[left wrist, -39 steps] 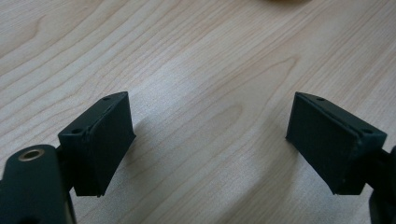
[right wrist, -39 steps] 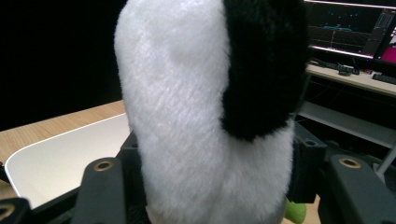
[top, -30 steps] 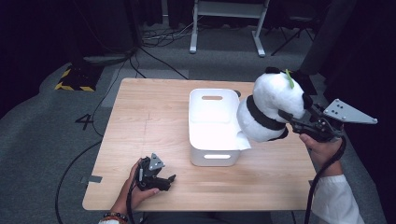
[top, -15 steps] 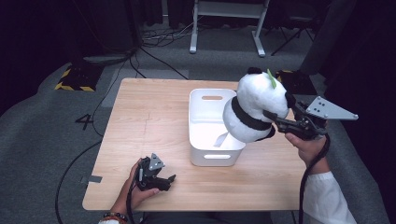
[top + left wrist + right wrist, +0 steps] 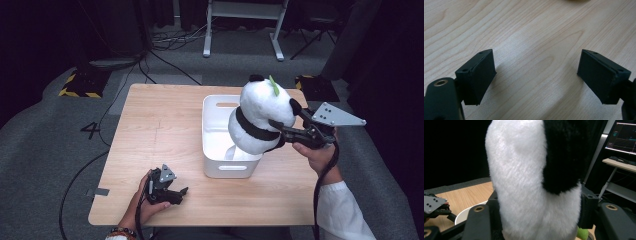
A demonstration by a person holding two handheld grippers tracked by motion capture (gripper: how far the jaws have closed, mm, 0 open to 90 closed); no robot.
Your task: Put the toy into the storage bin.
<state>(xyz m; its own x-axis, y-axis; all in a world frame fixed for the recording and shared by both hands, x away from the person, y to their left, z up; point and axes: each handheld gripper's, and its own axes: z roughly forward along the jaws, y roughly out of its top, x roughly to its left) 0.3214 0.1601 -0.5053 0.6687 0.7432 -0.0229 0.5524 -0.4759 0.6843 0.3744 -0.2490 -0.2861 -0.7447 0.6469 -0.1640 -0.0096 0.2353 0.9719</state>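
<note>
A black-and-white plush panda [image 5: 260,117] hangs in the air over the right half of the white bin [image 5: 220,150]. My right gripper [image 5: 285,135] comes in from the right and is shut on the panda's body. In the right gripper view white and black fur [image 5: 534,182] bulges between the two jaws. My left gripper [image 5: 175,192] rests on the table near the front edge, held in a hand. Its jaws stand apart in the left gripper view, with bare wood [image 5: 536,67] between the pads [image 5: 477,76].
The white bin stands on the right-centre of the wooden table [image 5: 150,125]. Cables [image 5: 165,55] and a metal stand [image 5: 240,30] lie on the grey floor behind the table. A monitor [image 5: 622,137] glows at the right gripper view's upper right.
The right gripper has carried the panda leftward, from beside the bin's right rim to over the bin. The left gripper has stayed put.
</note>
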